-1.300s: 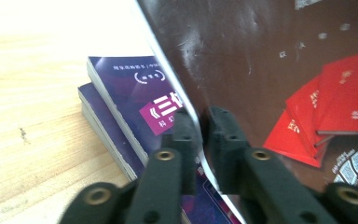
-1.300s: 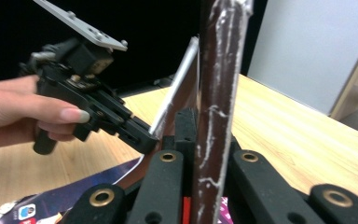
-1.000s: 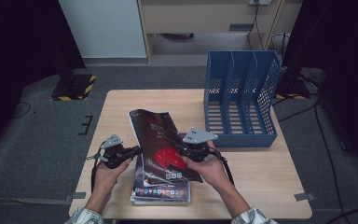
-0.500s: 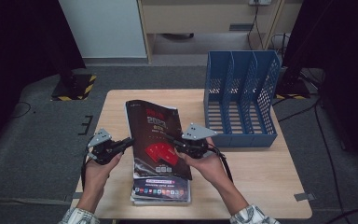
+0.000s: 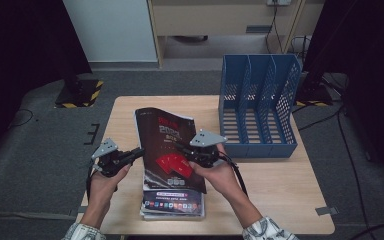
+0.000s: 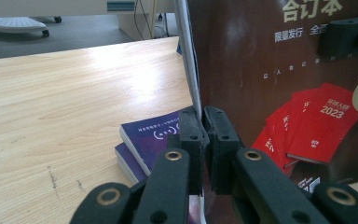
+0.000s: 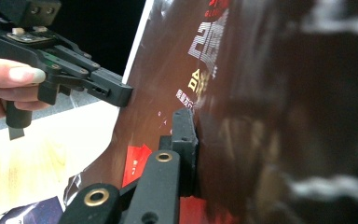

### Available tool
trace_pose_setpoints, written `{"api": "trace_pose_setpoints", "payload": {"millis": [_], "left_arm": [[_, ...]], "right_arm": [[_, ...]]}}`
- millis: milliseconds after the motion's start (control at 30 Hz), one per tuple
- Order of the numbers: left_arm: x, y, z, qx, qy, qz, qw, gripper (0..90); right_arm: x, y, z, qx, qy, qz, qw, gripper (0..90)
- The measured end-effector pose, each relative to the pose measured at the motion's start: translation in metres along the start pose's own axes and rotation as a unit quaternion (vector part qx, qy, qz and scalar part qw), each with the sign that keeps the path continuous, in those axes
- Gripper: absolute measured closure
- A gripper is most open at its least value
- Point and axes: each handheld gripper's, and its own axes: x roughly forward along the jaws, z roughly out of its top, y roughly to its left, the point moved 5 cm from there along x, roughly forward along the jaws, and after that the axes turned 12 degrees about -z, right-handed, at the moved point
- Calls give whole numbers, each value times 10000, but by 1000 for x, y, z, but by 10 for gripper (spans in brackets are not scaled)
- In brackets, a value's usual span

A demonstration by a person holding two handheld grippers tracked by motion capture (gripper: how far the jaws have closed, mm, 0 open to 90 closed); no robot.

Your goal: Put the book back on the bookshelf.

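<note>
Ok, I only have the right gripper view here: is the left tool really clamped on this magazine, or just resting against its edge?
Observer: Clamped. In the left gripper view the left tool has both pads shut on the dark magazine at its edge.
Operator: What's underneath it?
Observer: A stack of purple-covered magazines lying flat on the table; the held one is raised and tilted above them.
Operator: Anywhere to file it?
Observer: A blue file rack stands upright on the right of the table, and its slots look empty.
</note>
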Motion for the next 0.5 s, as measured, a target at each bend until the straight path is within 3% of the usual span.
{"api": "trace_pose_setpoints", "payload": {"millis": [100,267,400,500], "left_arm": [[1,4,-4,-99,-60,-20,9999,799],[3,9,-11,-129,-75,20,9999,627],[9,12,-19,-271,8,-145,9995,483],[16,11,-28,-300,208,-355,9987,426]], "right_arm": [[0,3,0,-93,-74,32,9999,855],[-1,12,1,-314,-168,125,9993,868],[0,12,2,-322,-198,128,9992,868],[-3,10,3,-257,-285,142,9992,868]]}}
